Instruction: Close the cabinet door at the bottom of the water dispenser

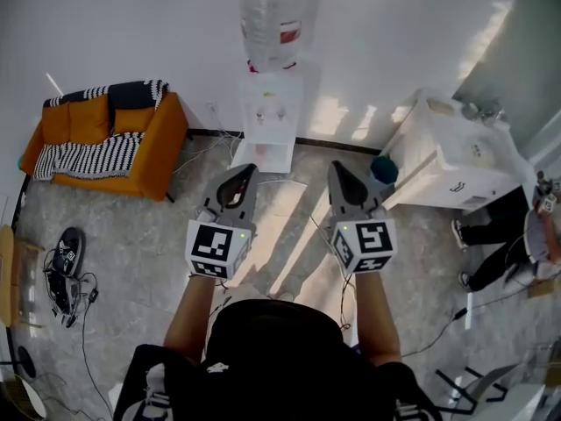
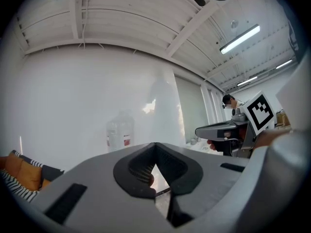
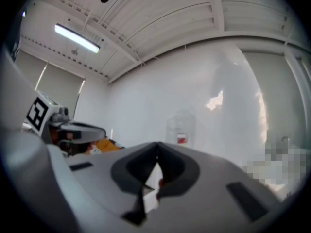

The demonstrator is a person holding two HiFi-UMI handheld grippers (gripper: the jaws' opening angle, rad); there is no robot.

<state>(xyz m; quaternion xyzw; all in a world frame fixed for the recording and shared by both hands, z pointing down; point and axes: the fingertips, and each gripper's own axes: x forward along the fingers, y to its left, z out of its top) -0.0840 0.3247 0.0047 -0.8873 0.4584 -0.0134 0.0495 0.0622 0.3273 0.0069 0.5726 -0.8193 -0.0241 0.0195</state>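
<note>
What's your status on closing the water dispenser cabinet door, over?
Left gripper and right gripper shut, empty, level. Water dispenser ahead at the wall, not reached; cabinet door state unclear from here. Loose cables on floor near it.

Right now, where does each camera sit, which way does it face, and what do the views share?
Head view: on the person's head, looking steeply down at the water dispenser and sofa; forearms, left gripper and right gripper show.
Left gripper view: on the left gripper, facing forward along its shut jaws at the white wall; right gripper at its right.
Right gripper view: on the right gripper, facing the same wall; left gripper at its left.
Shared: all three show the dispenser's bottle.
</note>
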